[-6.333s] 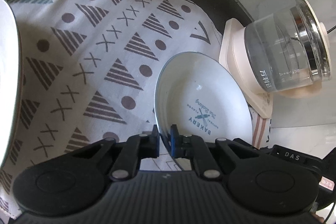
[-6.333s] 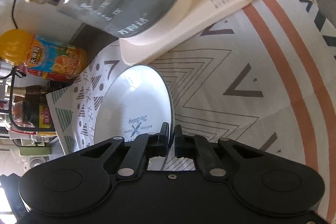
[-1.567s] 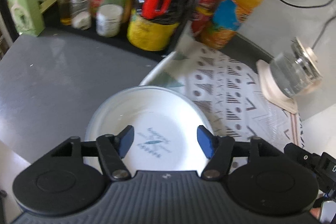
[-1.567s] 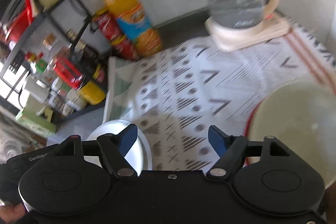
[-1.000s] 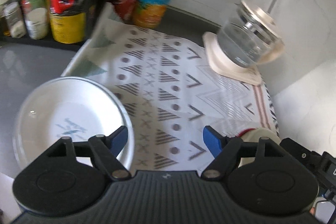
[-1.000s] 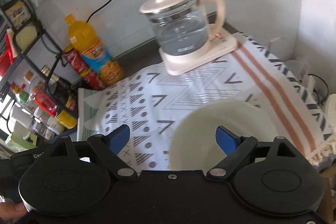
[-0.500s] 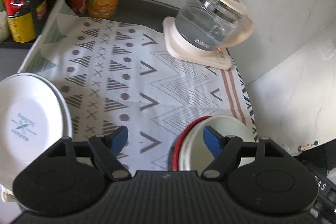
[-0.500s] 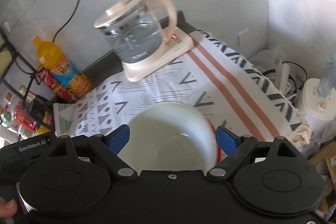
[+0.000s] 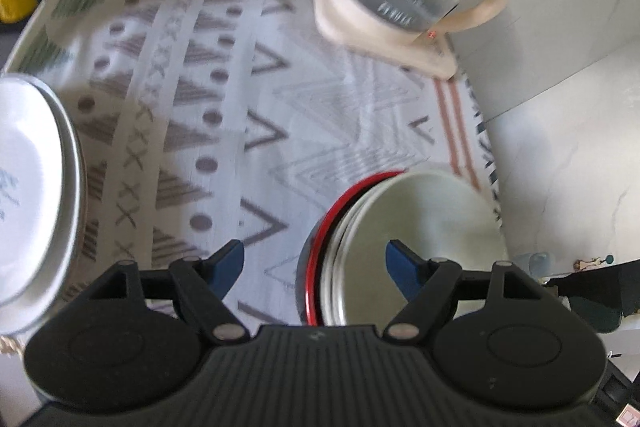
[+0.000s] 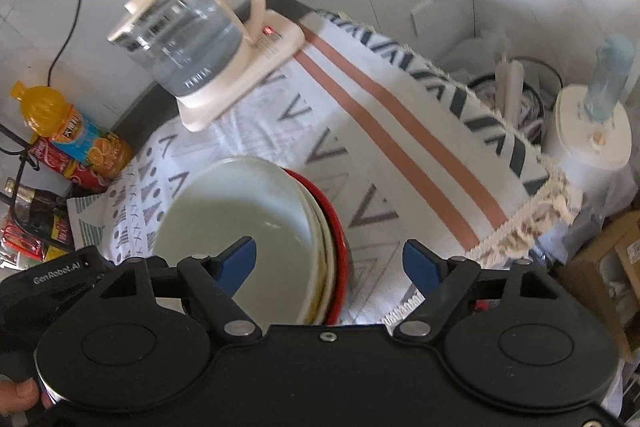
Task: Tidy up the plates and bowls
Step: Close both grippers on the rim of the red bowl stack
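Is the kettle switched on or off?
On, it seems. A small red light glows on the kettle's cream base, beside the glass kettle. Whether it is heating, the pictures cannot tell.

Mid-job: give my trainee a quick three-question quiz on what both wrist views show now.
1. True or false: the left gripper is shut on a plate.
2. What colour is the rim of the lowest dish in the bowl stack?
3. The kettle stands on: A) bare counter B) its cream base on the patterned cloth C) the white plates.

Key: 1 false, both it and the right gripper are open; 2 red; 3 B.
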A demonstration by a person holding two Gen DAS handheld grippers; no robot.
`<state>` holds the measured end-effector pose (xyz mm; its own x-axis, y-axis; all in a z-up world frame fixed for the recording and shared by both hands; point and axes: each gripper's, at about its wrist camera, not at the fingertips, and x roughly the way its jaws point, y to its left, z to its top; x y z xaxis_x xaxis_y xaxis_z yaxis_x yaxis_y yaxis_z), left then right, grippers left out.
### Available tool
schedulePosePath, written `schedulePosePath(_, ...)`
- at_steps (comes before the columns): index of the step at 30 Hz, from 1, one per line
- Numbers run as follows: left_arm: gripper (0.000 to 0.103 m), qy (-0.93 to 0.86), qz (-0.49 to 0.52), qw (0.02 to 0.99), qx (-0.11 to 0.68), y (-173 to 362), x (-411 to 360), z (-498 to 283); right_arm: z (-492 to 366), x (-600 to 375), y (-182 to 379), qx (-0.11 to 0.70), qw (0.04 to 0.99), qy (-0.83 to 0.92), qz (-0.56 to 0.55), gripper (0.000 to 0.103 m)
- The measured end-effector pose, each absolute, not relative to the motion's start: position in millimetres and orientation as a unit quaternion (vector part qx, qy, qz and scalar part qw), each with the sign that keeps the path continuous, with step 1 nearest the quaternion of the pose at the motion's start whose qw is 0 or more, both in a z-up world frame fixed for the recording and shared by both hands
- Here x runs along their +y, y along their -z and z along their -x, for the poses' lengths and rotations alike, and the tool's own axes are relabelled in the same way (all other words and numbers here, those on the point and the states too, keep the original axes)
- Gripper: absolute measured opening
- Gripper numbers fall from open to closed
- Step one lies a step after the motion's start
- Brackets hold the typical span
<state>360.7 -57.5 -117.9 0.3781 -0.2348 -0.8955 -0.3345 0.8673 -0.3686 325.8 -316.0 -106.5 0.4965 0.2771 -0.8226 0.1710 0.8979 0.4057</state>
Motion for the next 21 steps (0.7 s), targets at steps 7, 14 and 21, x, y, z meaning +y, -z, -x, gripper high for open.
schedulePosePath(7,0.067,-0.037,0.262,0.768,0.584,139,-61,-363,-333,-315,127,0.533,0.813,-0.041,-0.231,0.063)
schedulePosePath(14,0.032,-0.025,0.283,0.745,0.604,155,-61,-369,-341,-315,142,0.557,0.791,-0.062,-0.244,0.038)
schedulePosePath(21,0.026,-0.024,0.268,0.744,0.612,155,-66,-375,-348,-311,139,0.556,0.795,-0.077,-0.229,0.03)
